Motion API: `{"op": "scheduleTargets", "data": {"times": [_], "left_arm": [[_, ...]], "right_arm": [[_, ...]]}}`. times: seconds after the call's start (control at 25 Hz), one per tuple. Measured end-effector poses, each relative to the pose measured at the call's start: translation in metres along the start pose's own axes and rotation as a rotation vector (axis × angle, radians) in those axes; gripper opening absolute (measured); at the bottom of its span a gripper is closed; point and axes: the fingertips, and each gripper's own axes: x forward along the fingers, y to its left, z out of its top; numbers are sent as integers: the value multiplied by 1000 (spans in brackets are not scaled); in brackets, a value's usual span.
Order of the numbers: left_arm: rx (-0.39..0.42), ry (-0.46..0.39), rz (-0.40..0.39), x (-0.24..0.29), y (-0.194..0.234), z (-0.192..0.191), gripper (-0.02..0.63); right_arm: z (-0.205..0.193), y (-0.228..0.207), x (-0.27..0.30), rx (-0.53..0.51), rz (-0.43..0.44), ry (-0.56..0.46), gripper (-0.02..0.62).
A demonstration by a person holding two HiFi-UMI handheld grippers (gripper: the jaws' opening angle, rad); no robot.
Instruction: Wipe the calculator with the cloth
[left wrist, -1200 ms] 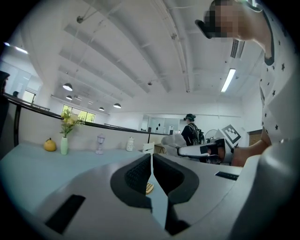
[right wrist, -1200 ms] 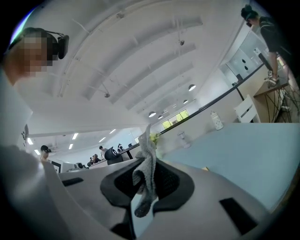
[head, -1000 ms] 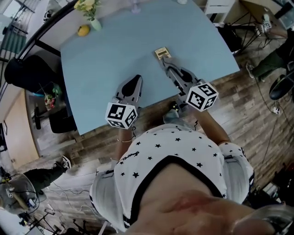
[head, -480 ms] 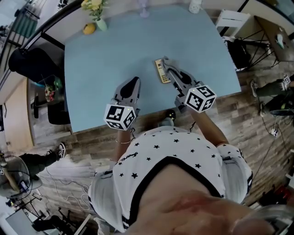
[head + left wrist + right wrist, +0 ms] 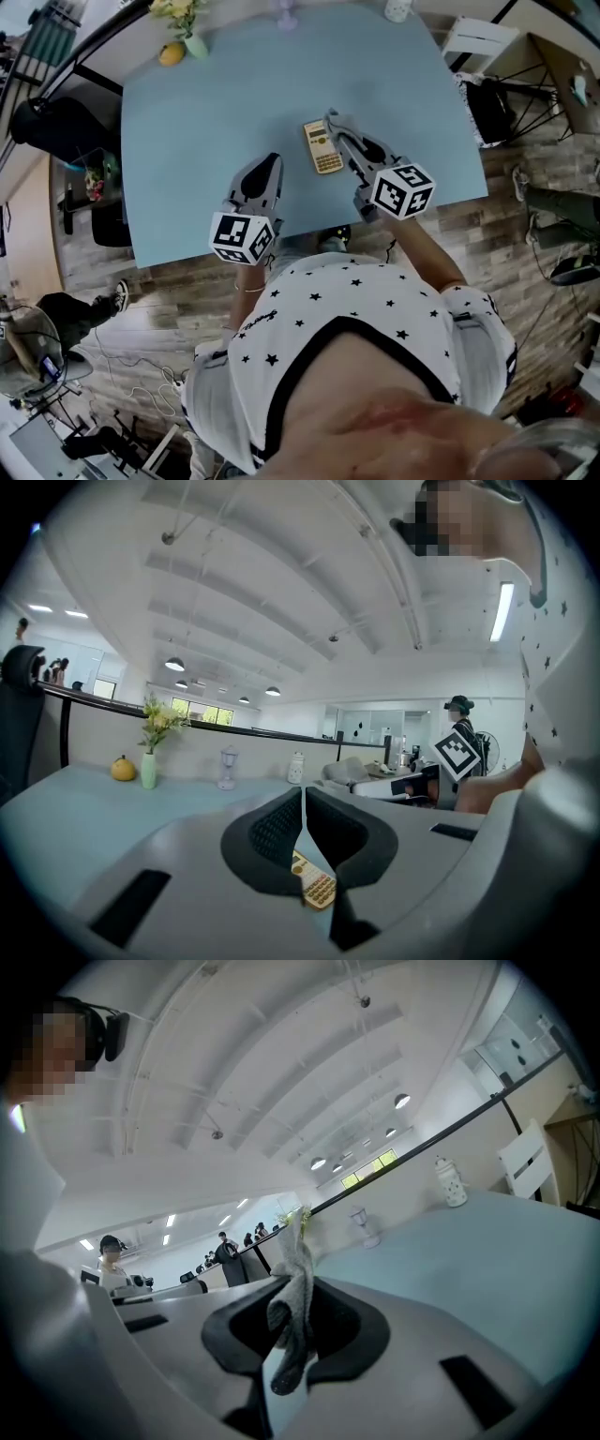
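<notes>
My right gripper [image 5: 336, 127] clamped the cloth [image 5: 292, 1309], with the calculator [image 5: 323, 147] just to its left. My left gripper [image 5: 271, 163] was closed and empty. All the wiping looked left to do.

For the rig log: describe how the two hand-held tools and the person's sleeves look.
The left tool and right tool are alike: grey bodies narrowing to black, ribbed inner faces. The left cube and right cube are white with black square markers. No cables show. The person wears a white short-sleeved shirt with black stars and black neck trim.
</notes>
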Motion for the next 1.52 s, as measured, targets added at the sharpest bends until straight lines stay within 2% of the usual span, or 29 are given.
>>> {"op": "scheduleTargets", "data": {"times": [0.24,0.64,0.96,1.52], "left_arm": [[-18,8,53,2,22,-3,35],[-6,-6,91,8,63,15,35],[-31,3,133,5,79,10,35],[-47,-12,182,-14,98,7,35]], "right_arm": [[-15,-17,23,1,-19,68,40],[-40,-36,67,-4,-69,193,40],[-72,-57,90,-36,-117,311,40],[-121,-60,119,-104,-141,469,40]]}}
